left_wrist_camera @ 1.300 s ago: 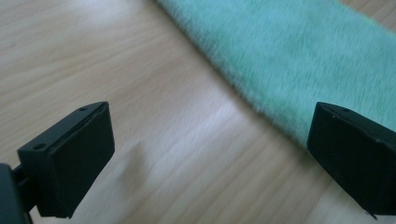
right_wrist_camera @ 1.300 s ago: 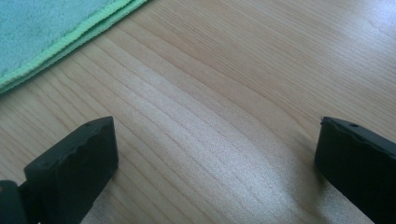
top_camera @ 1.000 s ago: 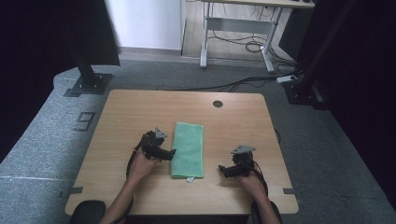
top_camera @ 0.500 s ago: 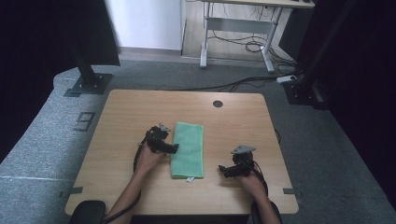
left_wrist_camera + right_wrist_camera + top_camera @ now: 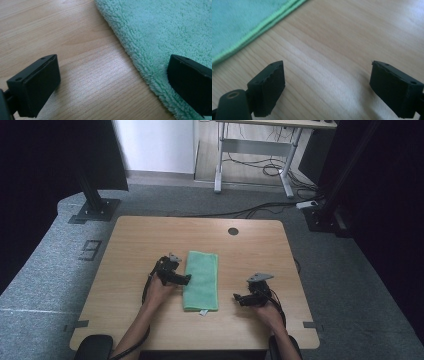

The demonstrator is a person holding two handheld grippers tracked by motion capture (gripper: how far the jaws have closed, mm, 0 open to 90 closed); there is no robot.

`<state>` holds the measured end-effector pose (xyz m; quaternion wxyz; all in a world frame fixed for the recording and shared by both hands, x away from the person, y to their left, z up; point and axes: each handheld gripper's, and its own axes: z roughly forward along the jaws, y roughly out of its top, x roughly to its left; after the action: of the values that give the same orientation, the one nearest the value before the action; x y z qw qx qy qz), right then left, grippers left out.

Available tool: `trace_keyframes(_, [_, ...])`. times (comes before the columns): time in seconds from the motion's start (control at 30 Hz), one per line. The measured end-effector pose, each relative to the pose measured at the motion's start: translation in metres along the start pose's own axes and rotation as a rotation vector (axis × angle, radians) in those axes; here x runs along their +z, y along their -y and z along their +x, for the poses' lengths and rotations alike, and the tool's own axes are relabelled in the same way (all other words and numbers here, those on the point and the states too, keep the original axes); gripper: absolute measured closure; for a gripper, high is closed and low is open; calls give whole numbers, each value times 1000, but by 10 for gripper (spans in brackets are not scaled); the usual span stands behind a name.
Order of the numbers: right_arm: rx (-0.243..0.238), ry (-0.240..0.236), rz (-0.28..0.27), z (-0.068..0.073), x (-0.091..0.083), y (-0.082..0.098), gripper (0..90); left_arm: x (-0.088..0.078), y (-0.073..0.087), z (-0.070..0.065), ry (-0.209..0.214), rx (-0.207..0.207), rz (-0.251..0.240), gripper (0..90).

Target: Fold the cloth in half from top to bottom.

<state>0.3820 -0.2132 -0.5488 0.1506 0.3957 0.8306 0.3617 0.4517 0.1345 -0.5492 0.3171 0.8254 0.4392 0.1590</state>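
The towel (image 5: 201, 280) lies folded mid-table, long axis running away from the person. The left gripper (image 5: 184, 279) is nearer, jaws open astride its left edge. The right gripper (image 5: 238, 298), open and empty, sits well apart.

The folded green towel (image 5: 201, 280) is the sole obstacle on the bench (image 5: 150, 235). Beyond the towel, and to its left and right, bare wood lies free, a dark round hole (image 5: 233, 231) far beyond it.
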Motion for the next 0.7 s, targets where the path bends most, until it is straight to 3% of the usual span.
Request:
trace_keyframes(0.3, [16,-64,-32,-2,7,-23,129,0,0,0,0,0,0,0])
trace_keyframes(0.7, [6,-73,-35,-2,39,-63,179,0,0,0,1,-1,-2,0])
